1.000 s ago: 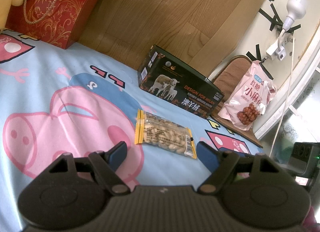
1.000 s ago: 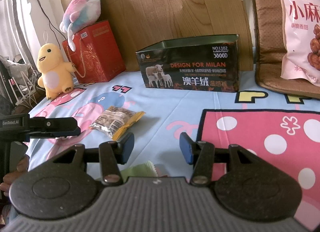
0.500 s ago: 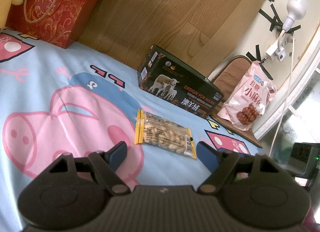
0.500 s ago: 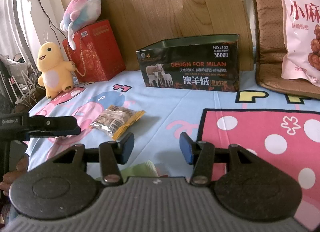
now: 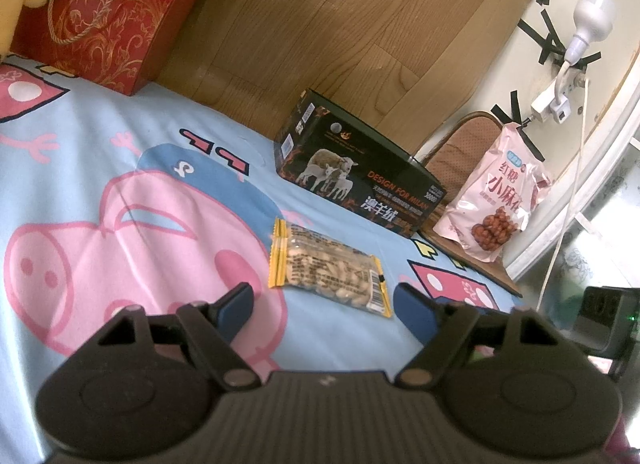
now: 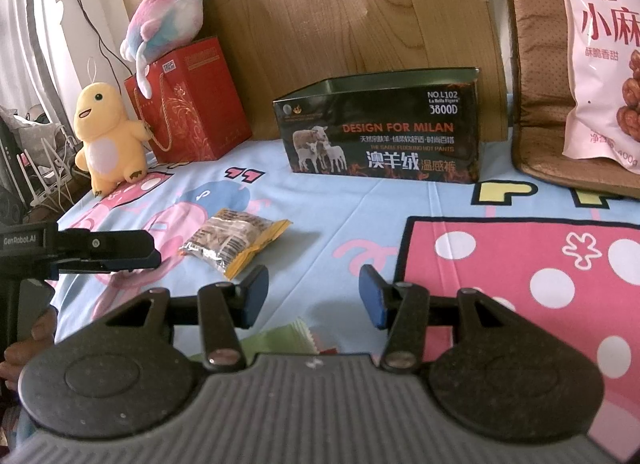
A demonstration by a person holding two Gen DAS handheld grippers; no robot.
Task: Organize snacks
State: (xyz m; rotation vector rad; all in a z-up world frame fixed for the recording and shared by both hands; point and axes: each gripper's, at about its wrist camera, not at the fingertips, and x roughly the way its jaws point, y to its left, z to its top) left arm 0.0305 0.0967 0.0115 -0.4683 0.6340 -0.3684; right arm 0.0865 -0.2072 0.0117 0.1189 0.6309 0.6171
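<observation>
Both tools are sitting with their jaws spread wide and nothing between them, so the sorting is looking barely begun. The left gripper (image 5: 322, 298) is hovering low over the cartoon-print cloth (image 5: 120, 168), and the yellow-edged nut packet (image 5: 328, 266) is lying flat just ahead of its open jaws, slightly toward the right fingertip, not touching either one. Farther ahead of those jaws, the dark open-topped box (image 5: 356, 180) is standing against the wooden board; it is probably where the snacks are meant to go, and from the right wrist view its inside is not showing, so whether anything is in it cannot be told. The right gripper (image 6: 314, 296) is waiting well apart from the box (image 6: 384, 132), with the same packet (image 6: 234, 242) ahead and off to the left of its jaws. A green-and-white wrapper edge (image 6: 294, 338) is peeking out just beneath that gripper, close behind the fingertips. The big pink snack bag (image 5: 496, 200) is leaning on a brown cushion beyond the box, to the right. Everything visible is yet to be gathered.
</observation>
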